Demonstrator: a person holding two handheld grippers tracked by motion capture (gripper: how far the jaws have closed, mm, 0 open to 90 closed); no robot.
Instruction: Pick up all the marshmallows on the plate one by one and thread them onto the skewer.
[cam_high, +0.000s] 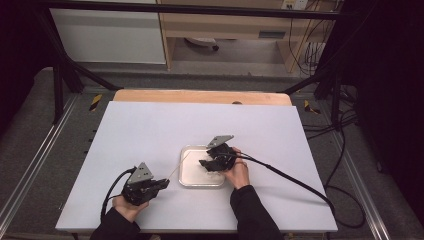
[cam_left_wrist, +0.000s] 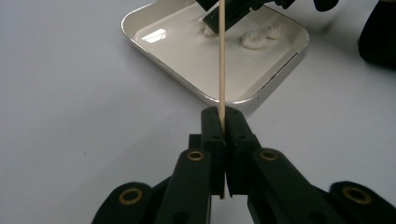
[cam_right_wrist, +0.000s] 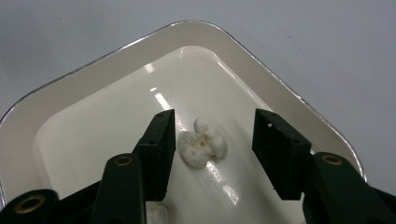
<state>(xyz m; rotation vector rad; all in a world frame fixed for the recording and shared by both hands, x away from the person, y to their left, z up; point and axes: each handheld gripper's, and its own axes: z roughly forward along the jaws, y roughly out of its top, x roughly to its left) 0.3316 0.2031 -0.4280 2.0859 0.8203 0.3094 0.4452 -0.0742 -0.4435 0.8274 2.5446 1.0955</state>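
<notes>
Right tongs (cam_right_wrist: 212, 140) half open astride popcorn (cam_right_wrist: 203, 147); left tongs (cam_left_wrist: 223, 123) clamped on skewer (cam_left_wrist: 222, 56).
Popcorn touches one pad only, in tray (cam_high: 186, 176) at table (cam_high: 150, 130) five o'clock. Judged step: grasping. Next: close gently, bring it to skewer tip. White tabletop; dark frame, cables beyond.

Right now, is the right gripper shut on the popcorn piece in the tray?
Not yet. The right gripper has jaws either side of the popcorn piece in the tray, one near it, the other apart.
</notes>
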